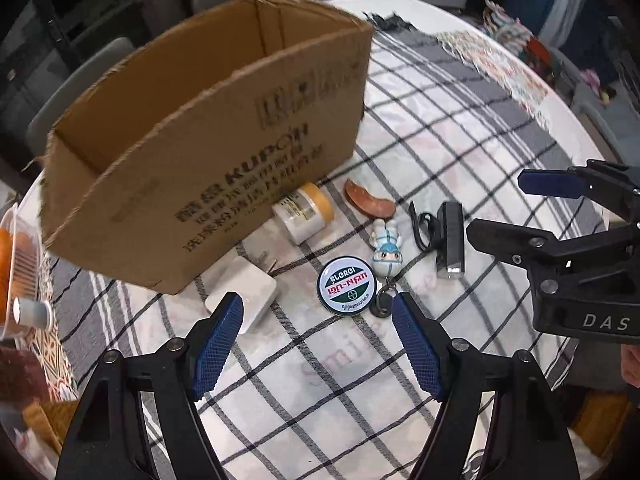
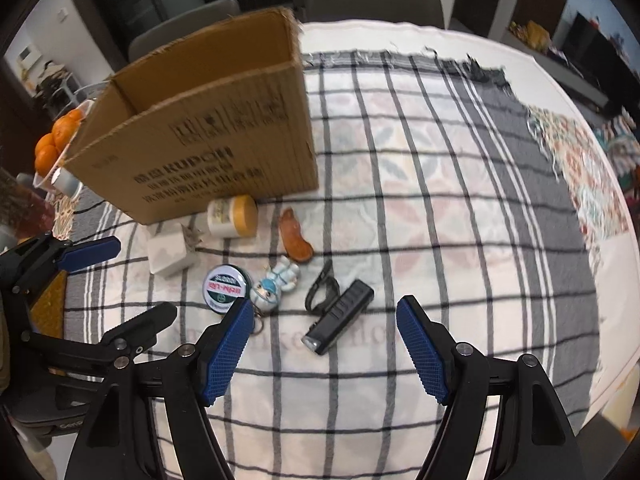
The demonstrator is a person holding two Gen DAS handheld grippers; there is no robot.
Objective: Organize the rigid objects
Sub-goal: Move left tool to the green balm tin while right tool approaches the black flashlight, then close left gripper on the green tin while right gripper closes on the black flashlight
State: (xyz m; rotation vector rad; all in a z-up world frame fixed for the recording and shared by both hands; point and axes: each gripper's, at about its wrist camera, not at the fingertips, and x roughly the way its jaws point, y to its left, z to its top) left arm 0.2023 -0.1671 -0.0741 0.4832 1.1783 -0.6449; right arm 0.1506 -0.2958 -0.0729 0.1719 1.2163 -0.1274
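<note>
Six small rigid things (image 2: 264, 268), lying loose on a checked cloth (image 2: 420, 184) in front of an open box (image 1: 208, 152). Box: brown corrugated card, ragged cut rim, dark print on the near wall, standing upright on the cloth.

Nearest the box, a jar (image 1: 306, 212) on its side, white body, yellow lid, just beside the box wall. Left of it, a charger (image 1: 244, 296), smooth white block with rounded corners, metal prongs toward the box. Right of the jar, a curved reddish-brown piece (image 1: 370, 202), glossy, bean-like. Closer in, a round tin (image 1: 347, 286), flat, white lid with green and red lettering. Touching its right edge, a figurine (image 1: 386, 250) in pale blue and white, lying flat, key ring at its head. Further right, a torch (image 2: 340, 316), black, ribbed, boxy, lens facing the camera, with a black strap looped beside it.

Left gripper (image 1: 318, 312): ridged blue pads wide apart, gripping nothing, hovering low over the cloth, just short of tin and charger. Right gripper (image 2: 324, 316): pads likewise spread, empty, framing the torch from above.

At the far left, oranges (image 2: 54, 144) in a clear container.
</note>
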